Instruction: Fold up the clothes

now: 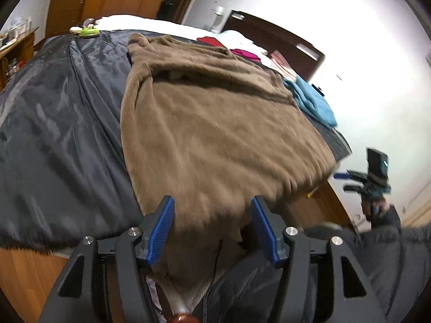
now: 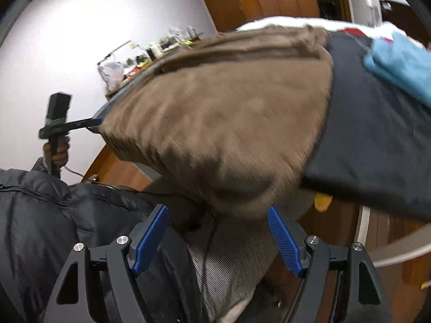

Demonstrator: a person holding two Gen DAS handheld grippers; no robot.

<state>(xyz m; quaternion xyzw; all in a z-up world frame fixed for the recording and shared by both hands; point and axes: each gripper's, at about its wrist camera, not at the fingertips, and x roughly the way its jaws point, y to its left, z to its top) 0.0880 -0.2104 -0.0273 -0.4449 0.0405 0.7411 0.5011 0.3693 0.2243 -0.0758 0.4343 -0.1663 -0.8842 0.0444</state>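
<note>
A brown fuzzy garment (image 1: 215, 123) lies spread on the dark bedspread (image 1: 59, 123), its near hem hanging over the bed's front edge. My left gripper (image 1: 212, 228) is open, its blue pads apart just in front of the hem, holding nothing. The garment also fills the right wrist view (image 2: 223, 113). My right gripper (image 2: 218, 237) is open and empty below the garment's near corner. The right gripper shows in the left wrist view (image 1: 347, 180) at the garment's right corner; the left one shows in the right wrist view (image 2: 89, 123) at its left corner.
A teal folded cloth (image 1: 315, 102) lies right of the garment, with red and pink clothes (image 1: 242, 52) behind. A green object (image 1: 87, 31) sits at the far left bed corner. My dark puffer jacket (image 2: 54, 215) is close below. A cluttered desk (image 2: 140, 62) stands by the wall.
</note>
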